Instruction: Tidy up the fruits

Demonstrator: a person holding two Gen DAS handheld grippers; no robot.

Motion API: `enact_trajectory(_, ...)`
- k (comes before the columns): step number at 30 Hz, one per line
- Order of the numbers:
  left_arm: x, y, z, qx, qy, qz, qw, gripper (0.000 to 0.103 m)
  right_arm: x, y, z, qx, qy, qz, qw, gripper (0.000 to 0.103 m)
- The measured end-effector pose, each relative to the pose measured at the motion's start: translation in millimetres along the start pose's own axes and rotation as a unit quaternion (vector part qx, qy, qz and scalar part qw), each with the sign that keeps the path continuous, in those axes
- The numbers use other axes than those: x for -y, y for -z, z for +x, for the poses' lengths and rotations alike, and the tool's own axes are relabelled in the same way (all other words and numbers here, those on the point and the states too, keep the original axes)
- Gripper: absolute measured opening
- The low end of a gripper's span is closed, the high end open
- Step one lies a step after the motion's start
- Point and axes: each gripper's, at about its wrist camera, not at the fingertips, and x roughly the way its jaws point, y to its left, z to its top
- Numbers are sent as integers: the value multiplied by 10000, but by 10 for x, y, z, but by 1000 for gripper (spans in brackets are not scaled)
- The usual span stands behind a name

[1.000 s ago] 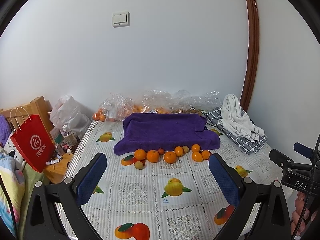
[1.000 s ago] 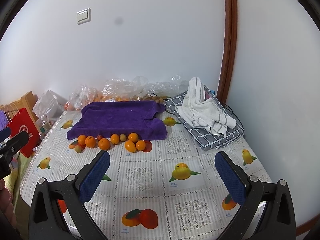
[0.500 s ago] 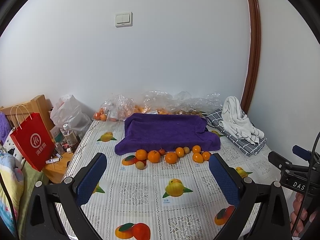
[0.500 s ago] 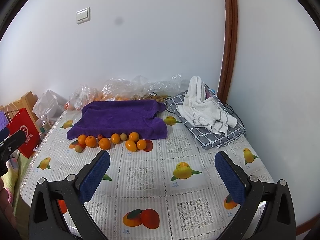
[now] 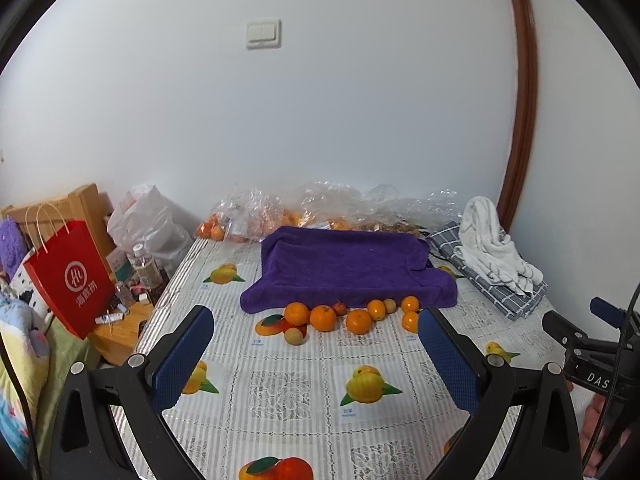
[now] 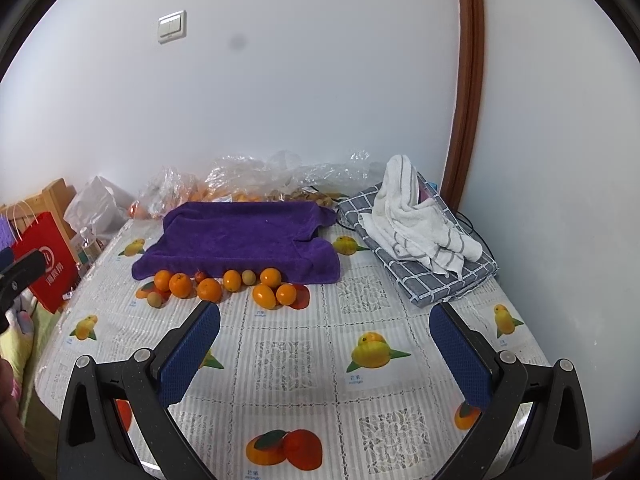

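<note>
Several oranges (image 6: 180, 285) and smaller fruits lie in a loose row on the tablecloth (image 6: 280, 364), touching the front edge of a purple towel (image 6: 240, 240) toward the far side. Left gripper (image 5: 316, 352) and right gripper (image 6: 324, 344): both spread wide, empty, well short of the row. Handling, judged: light, round, firm-skinned, prone to rolling; grasp each across its middle.
</note>
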Motion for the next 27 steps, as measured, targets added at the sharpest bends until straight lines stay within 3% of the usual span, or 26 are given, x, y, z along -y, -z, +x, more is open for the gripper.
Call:
enact_trajectory(10, -140, 139, 605, -337, 76, 133, 9993, 103, -69, 12, 714, -451, -187, -19, 9988, 99)
enact_trajectory(19, -360, 398, 1499, -1207, 204, 96, 9924, 99, -91, 91, 1543, -1066, -143, 82, 9942, 90)
enact_trajectory(27, -555, 557, 1960, -1396, 29, 74, 9902, 98, -167, 171, 1958, -1120, -73, 12, 9937, 84)
